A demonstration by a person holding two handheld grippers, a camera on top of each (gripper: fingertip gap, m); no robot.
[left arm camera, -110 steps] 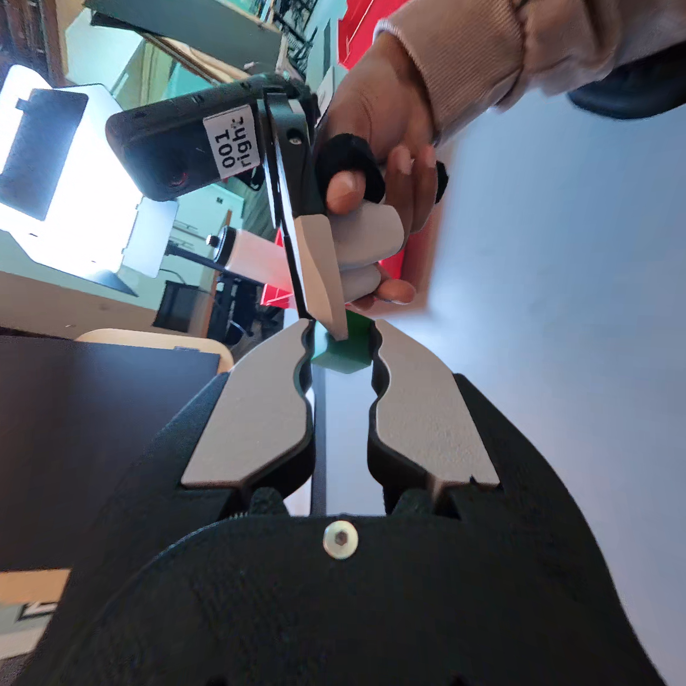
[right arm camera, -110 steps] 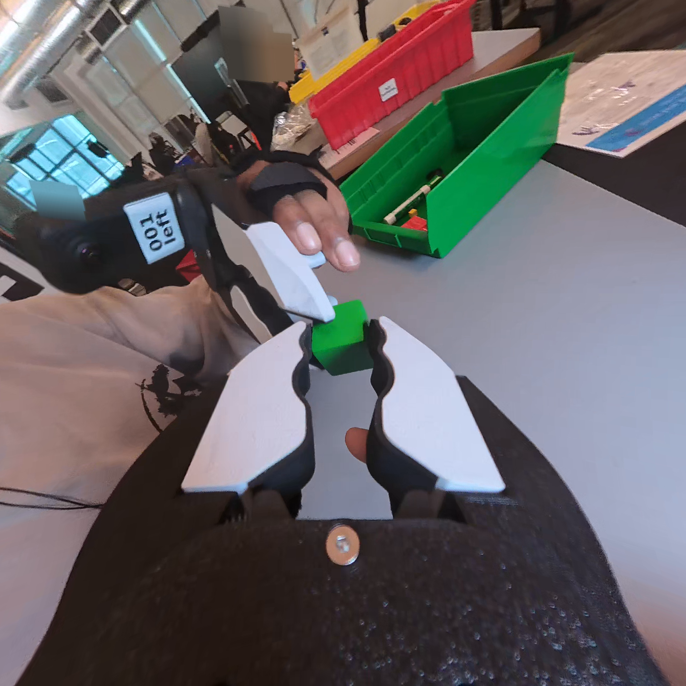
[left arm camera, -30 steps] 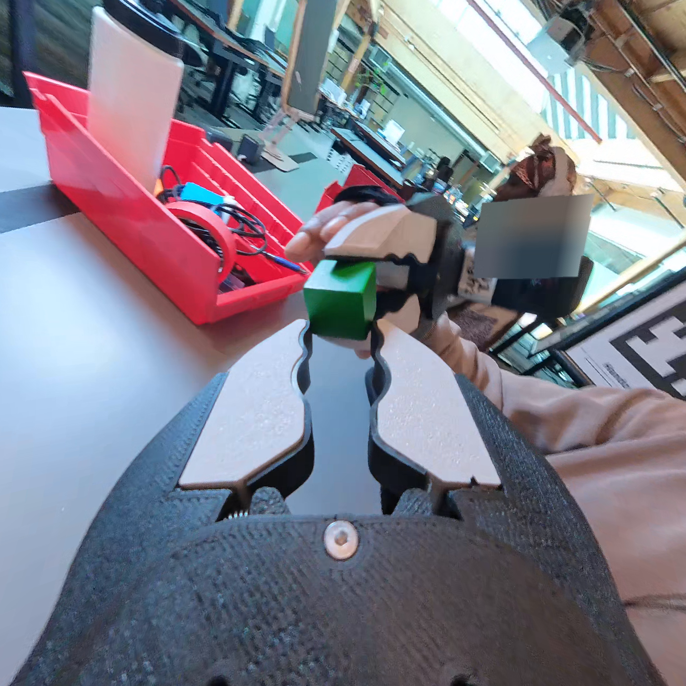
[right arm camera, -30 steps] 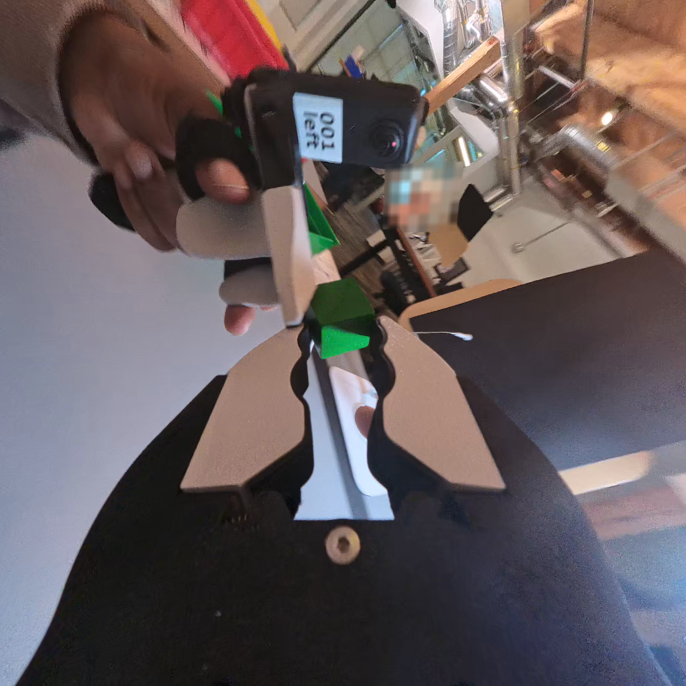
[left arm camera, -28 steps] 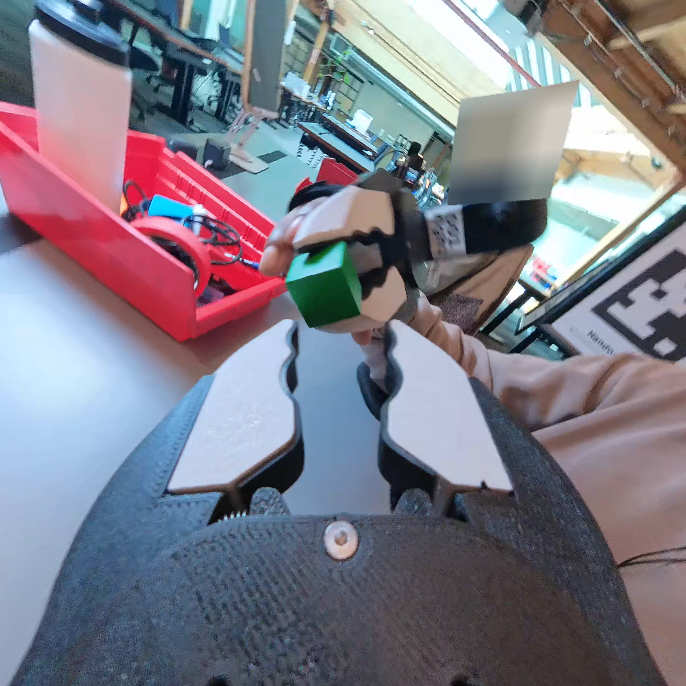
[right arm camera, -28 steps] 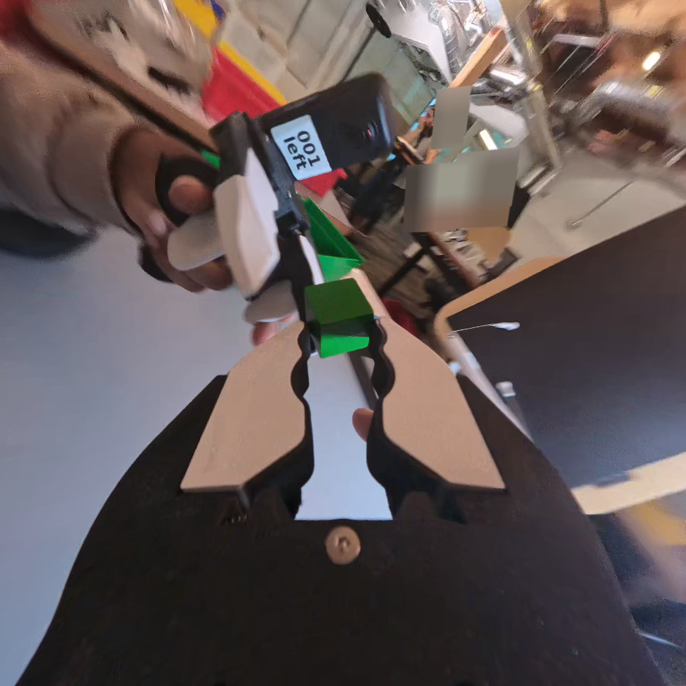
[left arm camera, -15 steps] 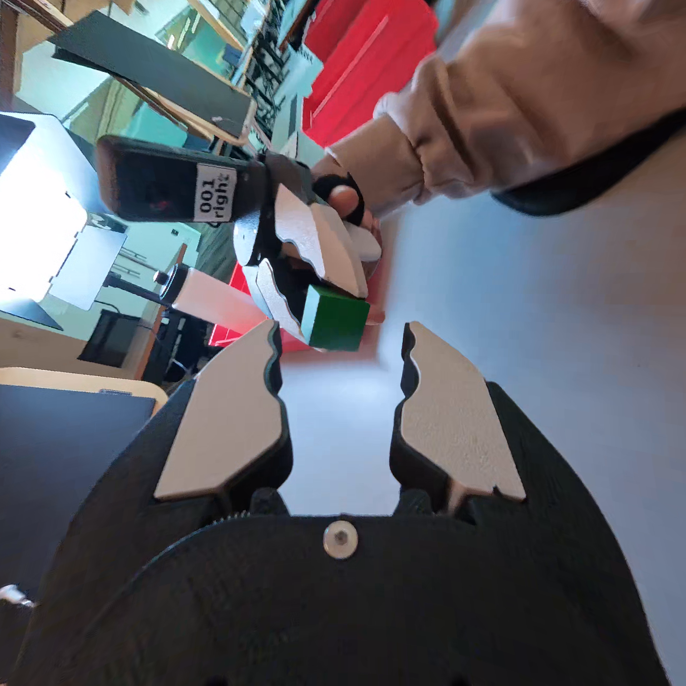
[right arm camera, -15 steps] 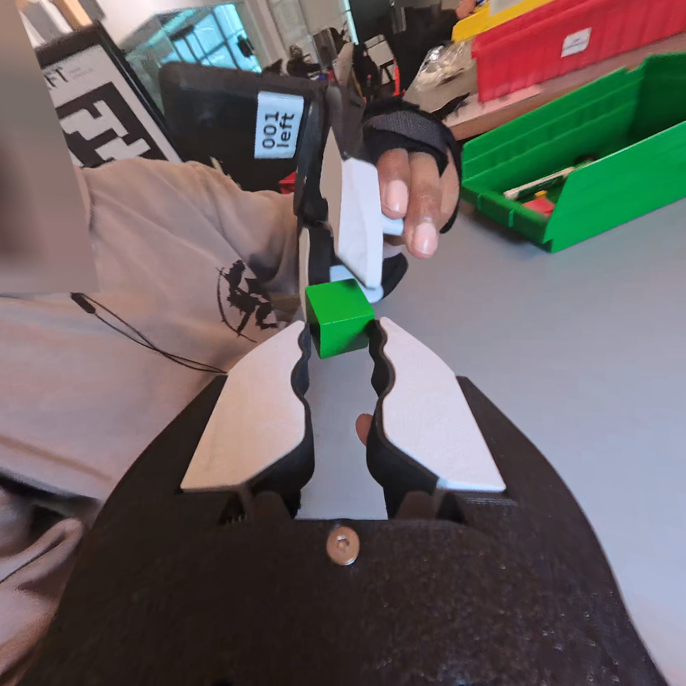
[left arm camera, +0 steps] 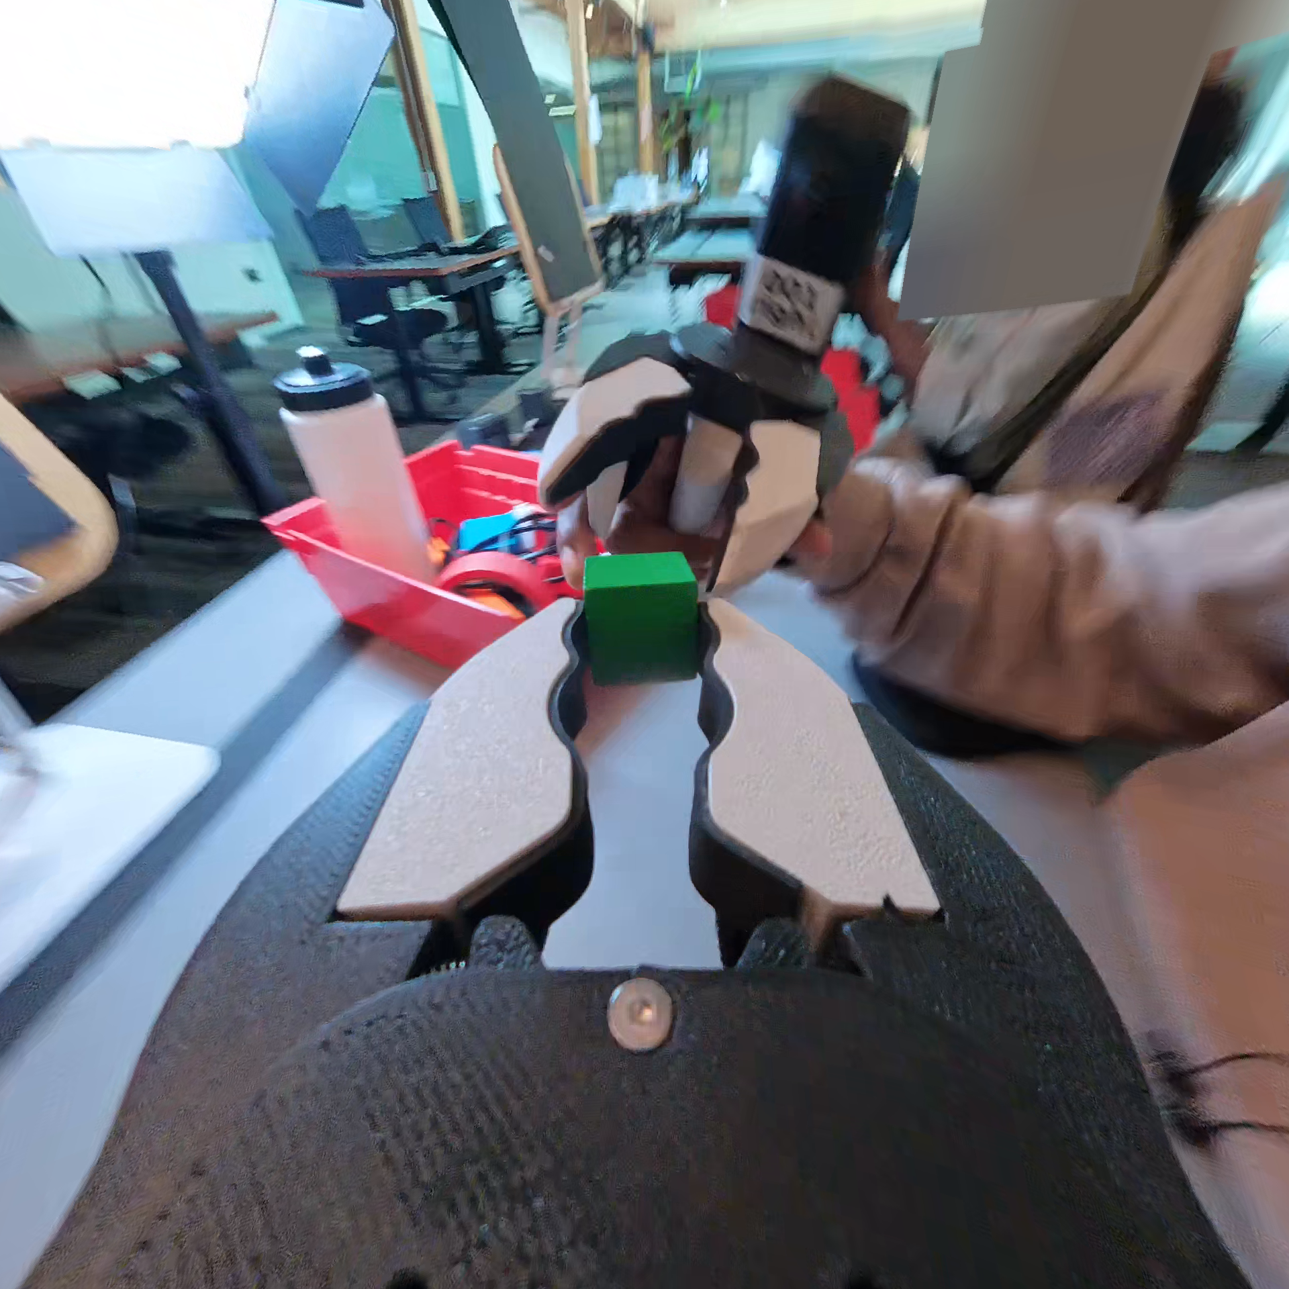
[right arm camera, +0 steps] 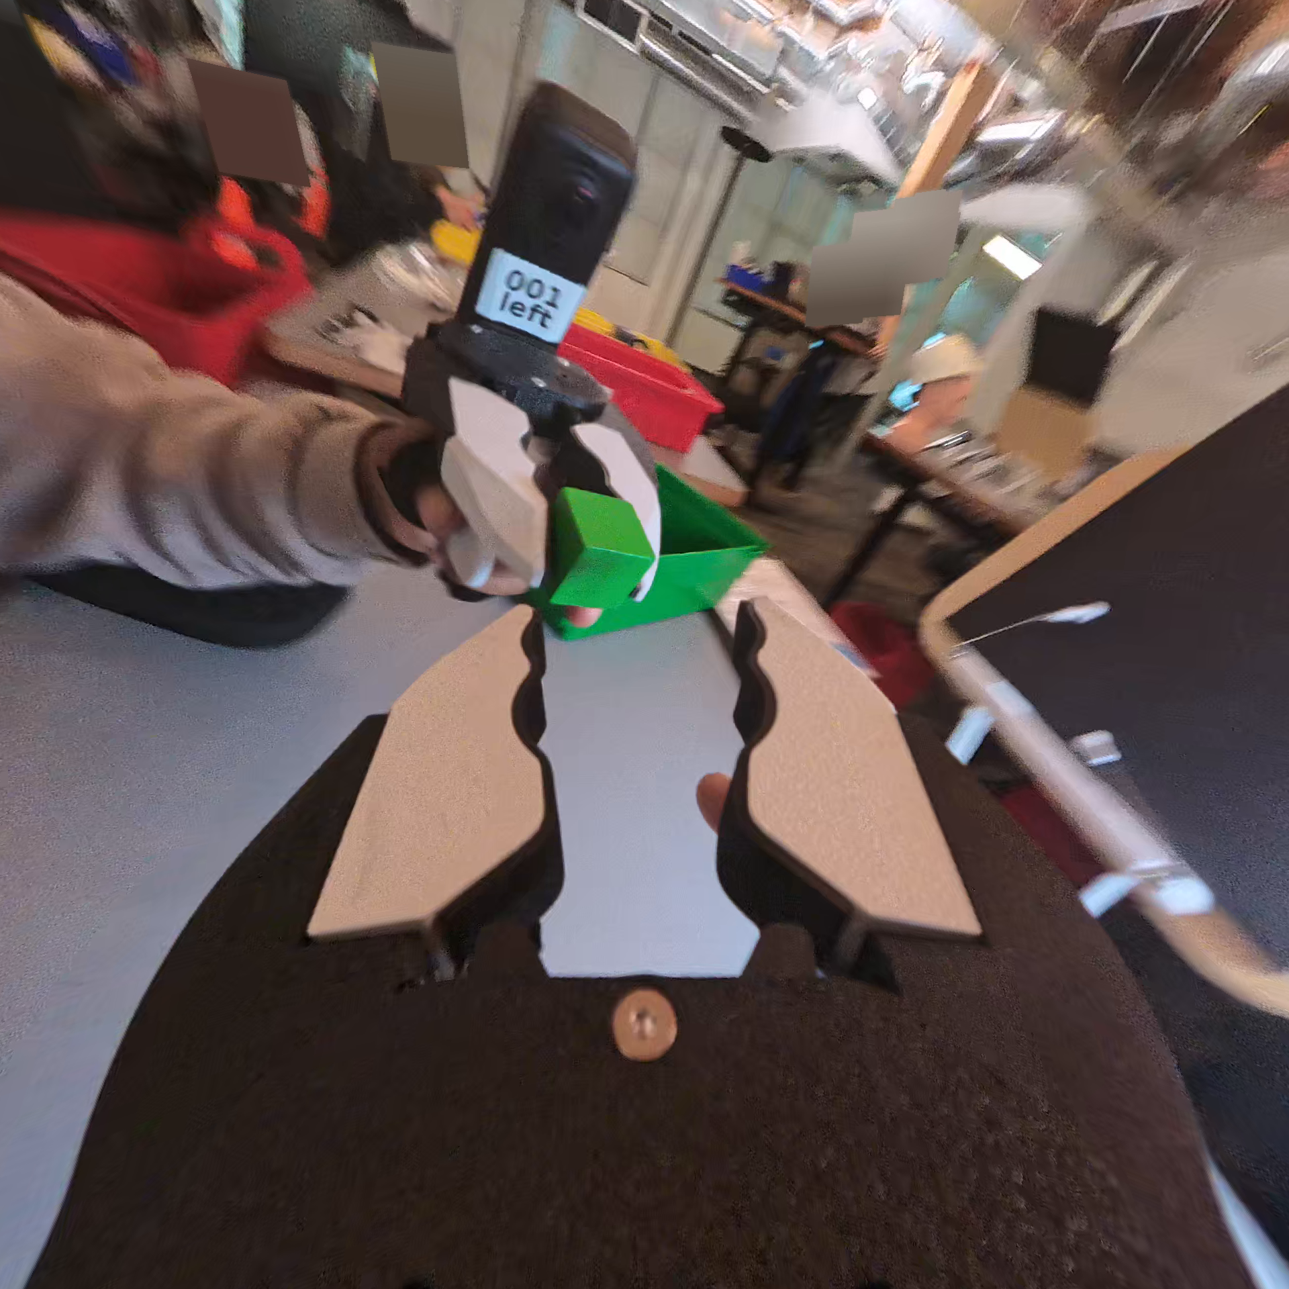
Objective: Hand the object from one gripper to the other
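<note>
- Bottle (left arm camera: 356, 481), white with a black cap, stands at the left of the left wrist view in a red bin (left arm camera: 411, 607); a roll of red tape (left arm camera: 488, 579) and tangled cables lie beside it, partly hidden by the bin wall.
- Green cube (left arm camera: 640, 617), centre of that view, is clamped between the tips of the left gripper (left arm camera: 640, 614), above the grey table (left arm camera: 209, 697).
- Right gripper (left arm camera: 669, 516), seen farther off just behind the cube, has its fingers spread and is clear of the cube; a square printed code tag sits on its black camera housing, too blurred to resolve.
- Beige sleeve (left arm camera: 1046, 614) fills the right edge of the left wrist view; a flat grey patch covers the area above it.
- In the right wrist view, a sleeve and hand (right arm camera: 418, 509) enter from the left, holding the left gripper (right arm camera: 593, 579), which carries a white sticker with printed characters on its camera.
- The cube (right arm camera: 600, 551) sits between that gripper's fingers, in front of a green bin (right arm camera: 697, 572) whose contents are hidden.
- The right gripper (right arm camera: 638, 621) in the foreground is open and holds nothing, its tips just short of the cube.
- A fingertip shows in the gap between the right gripper's fingers.
- Background at right is motion-blurred; the dark panel with a pale edge is probably a tabletop.
</note>
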